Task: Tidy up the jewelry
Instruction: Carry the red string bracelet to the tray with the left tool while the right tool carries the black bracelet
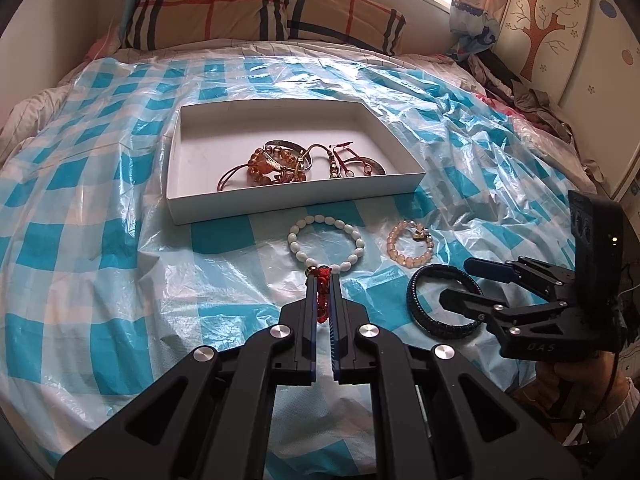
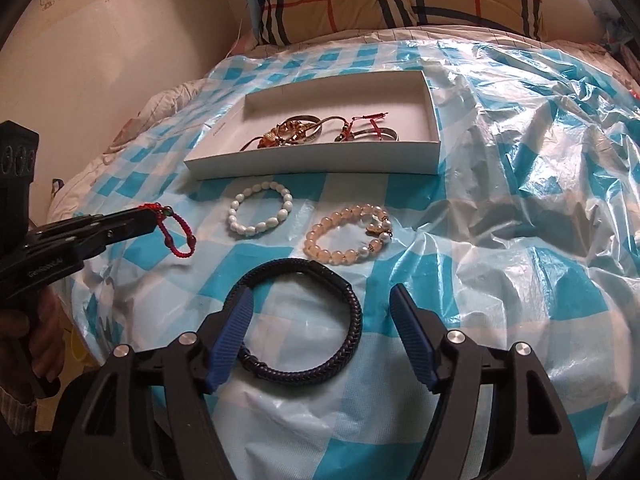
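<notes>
My right tool (image 2: 322, 316) is spread wide over the dark braided bracelet (image 2: 352, 300), lying flat on the bed just below its pads, its left arc under the left pad. My left tool (image 1: 323, 280) is clenched on the red cord bracelet (image 2: 176, 232).

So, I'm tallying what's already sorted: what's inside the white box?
The white box holds a tangle: an amber bead bracelet, metal bangles and red cord pieces. The overlap and the near wall hide the exact count.
</notes>
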A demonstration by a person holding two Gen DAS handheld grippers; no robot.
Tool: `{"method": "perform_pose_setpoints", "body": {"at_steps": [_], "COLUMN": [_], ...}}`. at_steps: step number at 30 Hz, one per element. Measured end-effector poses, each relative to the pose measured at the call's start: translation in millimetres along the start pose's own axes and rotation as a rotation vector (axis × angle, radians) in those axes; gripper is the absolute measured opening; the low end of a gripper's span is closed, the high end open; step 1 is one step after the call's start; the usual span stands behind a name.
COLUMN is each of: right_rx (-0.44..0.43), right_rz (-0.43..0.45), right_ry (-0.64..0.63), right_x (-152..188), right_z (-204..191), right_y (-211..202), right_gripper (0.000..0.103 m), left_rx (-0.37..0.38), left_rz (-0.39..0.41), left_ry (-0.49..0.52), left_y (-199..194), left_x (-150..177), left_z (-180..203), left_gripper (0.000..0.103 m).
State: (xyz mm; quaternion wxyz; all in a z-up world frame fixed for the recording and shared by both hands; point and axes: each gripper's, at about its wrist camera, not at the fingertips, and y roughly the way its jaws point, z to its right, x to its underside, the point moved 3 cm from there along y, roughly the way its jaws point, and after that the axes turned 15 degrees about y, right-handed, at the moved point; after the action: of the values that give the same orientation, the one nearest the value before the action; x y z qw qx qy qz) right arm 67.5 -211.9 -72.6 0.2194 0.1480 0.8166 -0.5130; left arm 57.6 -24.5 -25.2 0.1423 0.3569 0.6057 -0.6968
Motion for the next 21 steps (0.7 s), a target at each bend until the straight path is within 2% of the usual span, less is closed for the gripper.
{"method": "perform_pose_setpoints", "body": {"at_steps": [1,2,4,15,21], "right_rx": [0.033,0.047,0.048,0.013,-0.018], "right_rz": [0.005,0.009,0.019,0.211,0.259], "right_ry": [-0.007,-0.012,-0.008,-0.006,-0.013], "right_x": [0.3,0.5,-0.7,-17.3,-27.5], "right_z": [2.4,4.5,8.3,-4.8,-16.7], "right_y": [3.6,4.9,1.8,-50.9,-68.0], "right_gripper": [0.043,0.038,0.013,0.011,0.011], "left_rx": [0.000,0.000,-0.002,-0.018,-0.041], "left_rz": [0.001,0.002,0.004,0.033,0.041], "left_ry": [0.000,0.000,0.001,0.028,0.041], "left_y": [-0.3,-0.6,-1.0,-11.5,-14.9], "left_x": [-0.1,-0.3,-0.3,-10.1,-12.0], "left_z": [0.4,0.3,0.9,7.0,8.2], "left_gripper": [0.005,0.005,0.005,0.005,0.005]}}
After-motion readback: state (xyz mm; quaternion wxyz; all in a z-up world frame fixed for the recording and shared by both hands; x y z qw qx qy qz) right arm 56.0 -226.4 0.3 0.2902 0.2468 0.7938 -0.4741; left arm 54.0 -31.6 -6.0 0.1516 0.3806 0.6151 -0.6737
